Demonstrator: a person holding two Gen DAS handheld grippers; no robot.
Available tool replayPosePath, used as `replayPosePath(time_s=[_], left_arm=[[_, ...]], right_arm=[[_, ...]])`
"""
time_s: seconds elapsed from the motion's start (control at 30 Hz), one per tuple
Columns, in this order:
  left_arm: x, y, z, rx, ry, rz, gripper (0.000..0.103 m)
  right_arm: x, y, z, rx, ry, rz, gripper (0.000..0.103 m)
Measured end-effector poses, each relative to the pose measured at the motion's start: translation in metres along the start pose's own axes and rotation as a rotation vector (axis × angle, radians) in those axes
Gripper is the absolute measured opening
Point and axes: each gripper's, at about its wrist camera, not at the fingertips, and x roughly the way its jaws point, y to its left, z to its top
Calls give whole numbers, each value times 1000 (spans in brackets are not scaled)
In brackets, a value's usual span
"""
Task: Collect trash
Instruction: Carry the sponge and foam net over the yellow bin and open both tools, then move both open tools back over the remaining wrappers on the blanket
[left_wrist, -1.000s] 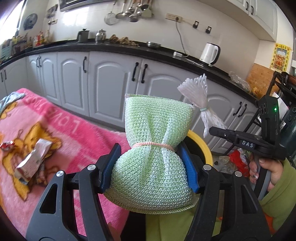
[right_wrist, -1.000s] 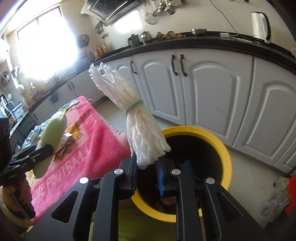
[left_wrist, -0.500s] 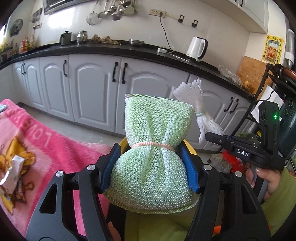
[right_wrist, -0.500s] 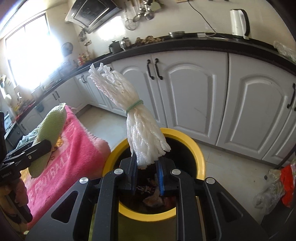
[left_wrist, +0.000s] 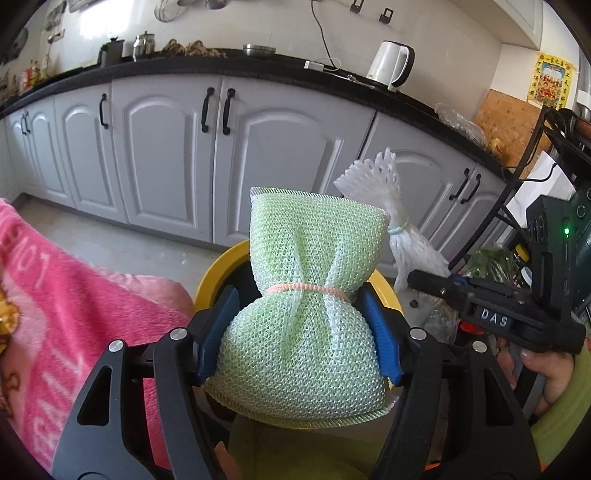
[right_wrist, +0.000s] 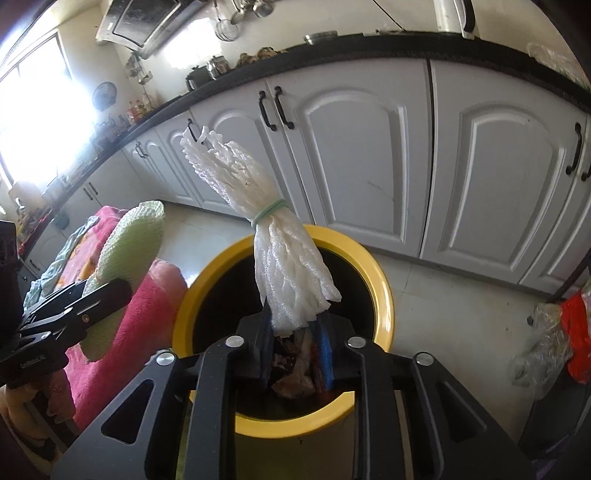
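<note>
left hand-held gripper (left_wrist: 299, 338): jaws wide and opening, green mesh bundle (left_wrist: 306, 314) between the blue pads. bundle is tied at the waist with a pink band (left_wrist: 306, 288). right pad (left_wrist: 380, 338) lies against the bundle's side; left pad (left_wrist: 214, 338) looks just clear of it, can't tell for sure. bundle stands upright between the fingers, its flat bottom edge down near the camera.

right hand-held gripper (right_wrist: 295, 343): jaws narrow and opening, white foam net bundle (right_wrist: 273, 243) between them, bound with a green band (right_wrist: 269, 212). its lower end sits against the left pad (right_wrist: 266, 343); a gap shows on the right-pad side. bundle leans up and to the left from the jaws.

yellow-rimmed bin (right_wrist: 380, 291) sits directly below and ahead of the right hand-held gripper, trash visible inside through the jaws. in the left view the bin's rim (left_wrist: 218, 266) shows behind the green bundle, just past the fingertips.

pink blanket (left_wrist: 74, 302) to the left of both hand-held grippers, touching the bin's left side. grey cabinet doors (left_wrist: 166, 158) well beyond the bin. person's hand (left_wrist: 546, 373) on the right tool's handle, green sleeve.
</note>
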Motion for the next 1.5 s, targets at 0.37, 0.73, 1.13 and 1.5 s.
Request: replayPosePath(time_s=[0.37,0.73,1.13,1.5], left_arm=[[4,15,-6,-51,1,28,85],[-32,36,-6,-117,-74,83,92],[-92,75,-13,-193,-189,181,92],[-140,109,-23,-251,-268,259,92]], right_arm=[[1,-6,-1,34,-11,-27,56],[-11,7,2,-4,-69,-37,73],[-25,45,2,-100,-118,-7,80],[-35,98,-2,-221,-144,61,84]])
